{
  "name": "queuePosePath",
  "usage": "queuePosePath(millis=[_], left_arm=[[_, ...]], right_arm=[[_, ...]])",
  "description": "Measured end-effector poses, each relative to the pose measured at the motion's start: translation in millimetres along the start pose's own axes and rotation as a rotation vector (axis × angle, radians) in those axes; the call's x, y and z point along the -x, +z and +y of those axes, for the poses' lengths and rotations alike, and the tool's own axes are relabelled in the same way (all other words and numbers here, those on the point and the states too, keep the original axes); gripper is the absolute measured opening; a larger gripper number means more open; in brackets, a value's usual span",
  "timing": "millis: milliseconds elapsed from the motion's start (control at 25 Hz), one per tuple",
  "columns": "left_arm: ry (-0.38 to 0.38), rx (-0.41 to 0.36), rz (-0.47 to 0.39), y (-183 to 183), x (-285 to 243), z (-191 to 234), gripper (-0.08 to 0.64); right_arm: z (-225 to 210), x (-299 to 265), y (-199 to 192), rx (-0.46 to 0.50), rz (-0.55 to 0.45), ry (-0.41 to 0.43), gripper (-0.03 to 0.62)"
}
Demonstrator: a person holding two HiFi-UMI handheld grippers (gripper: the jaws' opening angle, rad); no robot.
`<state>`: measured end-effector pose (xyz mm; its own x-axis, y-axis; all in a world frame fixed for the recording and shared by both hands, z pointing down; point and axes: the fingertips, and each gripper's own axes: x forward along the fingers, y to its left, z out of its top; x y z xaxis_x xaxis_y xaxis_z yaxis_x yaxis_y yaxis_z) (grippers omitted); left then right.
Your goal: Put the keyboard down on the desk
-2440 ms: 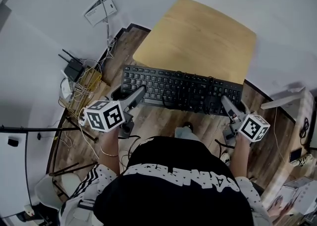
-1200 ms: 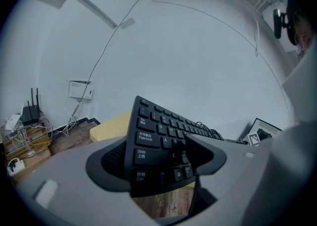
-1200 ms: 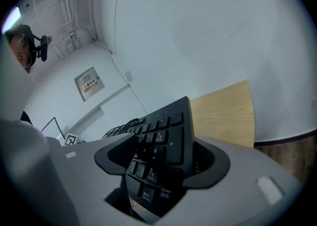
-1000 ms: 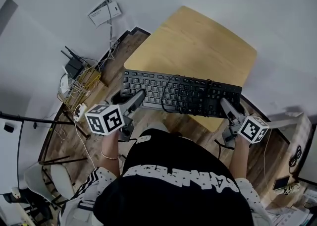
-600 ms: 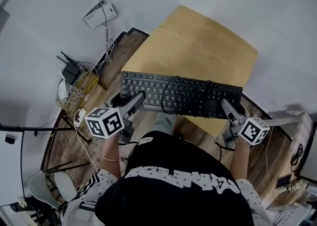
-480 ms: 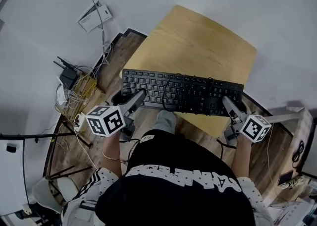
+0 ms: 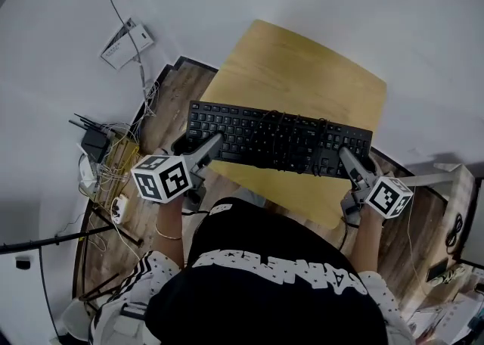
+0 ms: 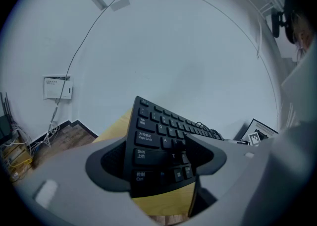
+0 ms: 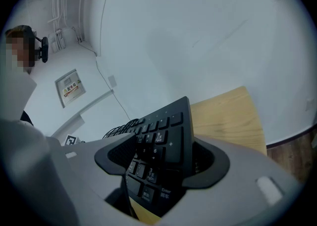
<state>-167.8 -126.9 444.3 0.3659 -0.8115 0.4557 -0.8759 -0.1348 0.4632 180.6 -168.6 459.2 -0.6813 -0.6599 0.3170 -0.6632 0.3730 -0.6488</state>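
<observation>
A black keyboard (image 7: 280, 139) hangs level over the near half of the small wooden desk (image 7: 302, 71), with its coiled cable (image 7: 299, 125) lying on the keys. My left gripper (image 7: 198, 150) is shut on the keyboard's left end, one pad above and one below. My right gripper (image 7: 352, 163) is shut on the right end the same way. In the left gripper view the keyboard (image 8: 158, 131) fills the left gripper (image 8: 158, 153). In the right gripper view the number-pad end of the keyboard (image 9: 166, 136) sits inside the right gripper (image 9: 163, 163). Whether the keyboard touches the desk cannot be told.
A router with tangled cables (image 7: 94, 143) lies on the wooden floor at the left. A white box (image 7: 121, 45) hangs on the wall with a wire running up. A white bar (image 7: 446, 178) sticks out at the right. White walls close in behind the desk.
The keyboard and both grippers have moved forward, from the desk's near edge to over its near half. The grip on both ends has stayed the same.
</observation>
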Motion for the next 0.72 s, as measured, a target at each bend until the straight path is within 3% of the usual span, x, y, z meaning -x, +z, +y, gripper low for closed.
queuePosePath(millis=[720], left_arm=[[-0.094,-0.034,0.106,-3.3,-45.3,15.5,0.341]], right_arm=[[-19.6,3.3,-22.8,-0.058,-0.047,-0.122,0.321]])
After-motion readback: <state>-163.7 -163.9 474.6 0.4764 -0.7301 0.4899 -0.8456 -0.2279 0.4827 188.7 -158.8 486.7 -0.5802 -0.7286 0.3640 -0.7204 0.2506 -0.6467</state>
